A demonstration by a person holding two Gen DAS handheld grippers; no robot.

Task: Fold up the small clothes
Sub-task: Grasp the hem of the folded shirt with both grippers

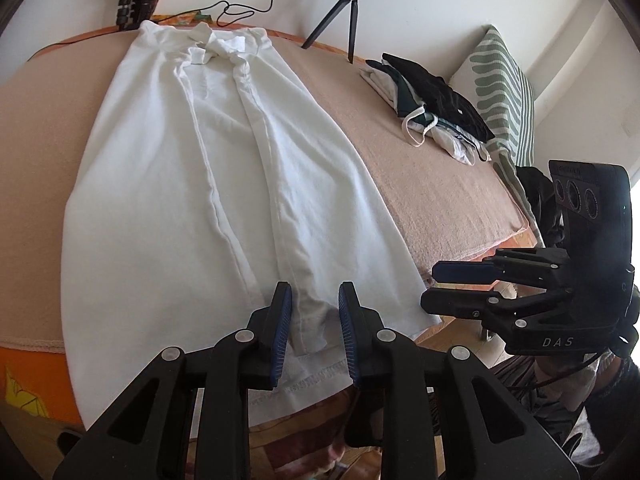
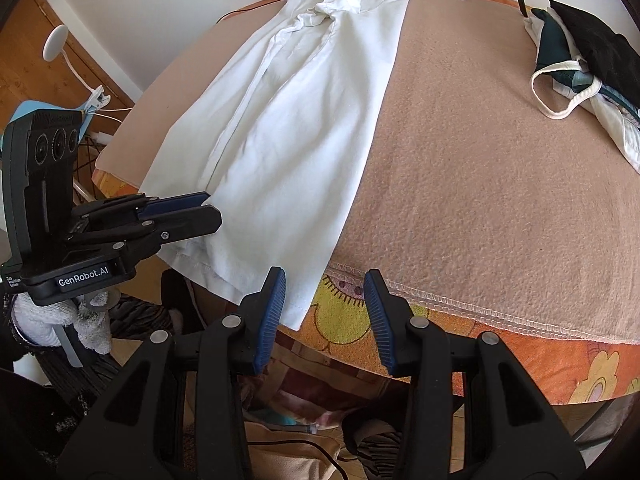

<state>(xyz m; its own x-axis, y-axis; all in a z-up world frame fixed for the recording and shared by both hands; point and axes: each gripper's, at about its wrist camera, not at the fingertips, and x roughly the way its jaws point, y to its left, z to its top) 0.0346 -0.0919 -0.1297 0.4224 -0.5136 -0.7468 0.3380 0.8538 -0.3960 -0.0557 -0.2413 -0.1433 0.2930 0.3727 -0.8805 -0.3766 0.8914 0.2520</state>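
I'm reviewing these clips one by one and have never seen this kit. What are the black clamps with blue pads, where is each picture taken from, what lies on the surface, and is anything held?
The clamps are hand-held two-finger grippers, one in each of a person's hands. Each carries a fisheye camera looking along its fingers, so one picture comes from the left gripper and the other from the right gripper; each also shows the other gripper from the side.

On the pink blanket a white garment, already folded lengthwise, lies flat, its near hem over the edge. A pile of other clothes sits to the right, and a small tripod stands at the back.

Both grippers are open. The left's fingers straddle the hem, the right's are at the garment's corner; nothing is held yet.
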